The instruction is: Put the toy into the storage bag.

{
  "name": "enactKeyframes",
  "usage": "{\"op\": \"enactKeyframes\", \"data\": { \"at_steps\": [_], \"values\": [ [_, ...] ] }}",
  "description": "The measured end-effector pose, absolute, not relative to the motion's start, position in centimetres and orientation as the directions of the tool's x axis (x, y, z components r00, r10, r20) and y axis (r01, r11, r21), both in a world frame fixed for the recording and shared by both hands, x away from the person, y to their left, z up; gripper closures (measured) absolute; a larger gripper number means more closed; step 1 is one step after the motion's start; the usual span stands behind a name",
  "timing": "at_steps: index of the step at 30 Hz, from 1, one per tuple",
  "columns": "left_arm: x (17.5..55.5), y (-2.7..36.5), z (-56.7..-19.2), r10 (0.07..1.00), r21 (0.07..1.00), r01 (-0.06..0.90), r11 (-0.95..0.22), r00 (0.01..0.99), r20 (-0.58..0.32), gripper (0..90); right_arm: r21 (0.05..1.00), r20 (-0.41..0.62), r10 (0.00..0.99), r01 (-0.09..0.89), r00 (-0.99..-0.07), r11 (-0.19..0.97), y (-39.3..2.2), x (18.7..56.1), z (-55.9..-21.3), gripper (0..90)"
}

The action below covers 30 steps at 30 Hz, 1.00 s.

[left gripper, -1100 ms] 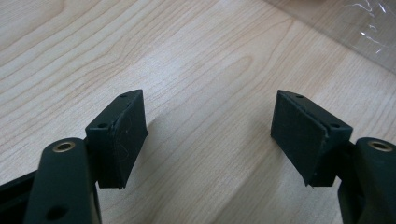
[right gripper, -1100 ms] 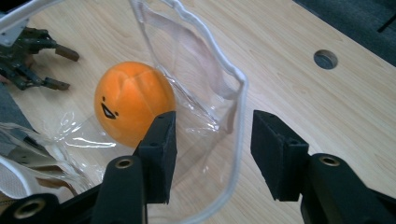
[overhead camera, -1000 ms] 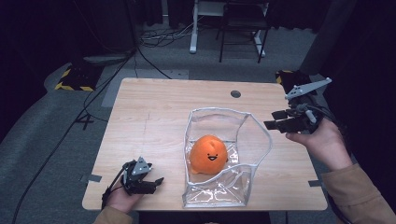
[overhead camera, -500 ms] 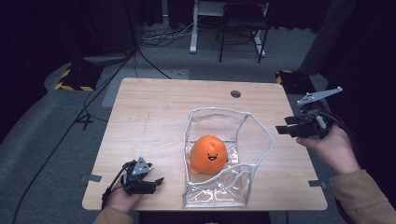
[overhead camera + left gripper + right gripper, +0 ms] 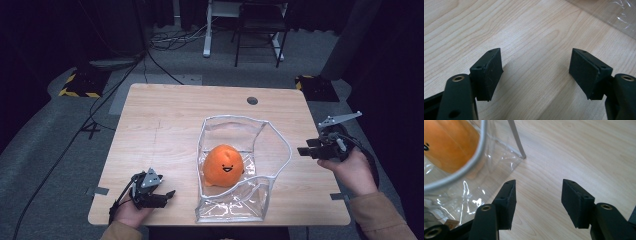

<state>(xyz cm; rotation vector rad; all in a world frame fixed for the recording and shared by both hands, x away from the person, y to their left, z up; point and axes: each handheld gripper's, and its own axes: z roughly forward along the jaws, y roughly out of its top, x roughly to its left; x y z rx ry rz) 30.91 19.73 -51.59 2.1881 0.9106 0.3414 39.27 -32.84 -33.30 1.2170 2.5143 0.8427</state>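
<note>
1. Change noted: against the earlier high-view frames, we record the right gripper (image 5: 306, 150) lower in the frame and nearer the table edge at mid right. Its jaws have just been opening, with nothing between them. We judge this to mean the right hand has let go and is drawing off, or is setting up a fresh approach to the bag.

2. Right gripper, state: jaws stand wide apart and hold nothing; in the right gripper view bare wood shows between the pads (image 5: 506, 205).

3. Right hand, pose: held at the right edge of the high view, jaws pointing toward frame left, at the bag.

4. Left gripper (image 5: 167, 195), state: jaws spread wide, empty, over bare wood at lower left of the high view.

5. Left hand, pose: resting low on the table, jaws pointing frame right; no shift from the earlier frames.

6. Clear plastic bag (image 5: 270, 145): stands open, centre right of the high view, white-trimmed rim up, apart from both grippers.

7. Orange plush toy (image 5: 223, 165): sits inside the bag, face toward the frame's lower edge.

8. Wooden table (image 5: 165, 120): bears all items.
</note>
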Motion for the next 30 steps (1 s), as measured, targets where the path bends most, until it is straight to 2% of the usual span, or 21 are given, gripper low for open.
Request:
{"op": "enactKeyframes", "data": {
  "at_steps": [6, 15, 23, 30],
  "values": [
    [30.9, 19.7, -51.6, 0.698, 0.714, 0.503, -0.487, 0.715, -0.027, 27.1, 0.58, 0.077, 0.785, 0.668, -0.615, 0.467, -33.9, 39.2, -36.2, 46.0],
    [30.9, 19.7, -51.6, 0.7, 0.714, 0.505, -0.485, 0.714, -0.029, 27.0, 0.596, 0.048, 0.793, 0.655, -0.607, 0.465, -34.4, 38.6, -40.0, 44.9],
    [30.9, 19.7, -51.6, 0.7, 0.712, 0.505, -0.488, 0.714, -0.026, 27.1, 0.666, 0.004, 0.794, 0.594, -0.607, 0.451, -34.4, 37.6, -43.2, 44.4],
    [30.9, 19.7, -51.6, 0.7, 0.712, 0.505, -0.488, 0.714, -0.026, 27.0, 0.691, 0.031, 0.806, 0.595, -0.591, 0.41, -34.5, 36.9, -46.0, 44.3]
  ]
}}
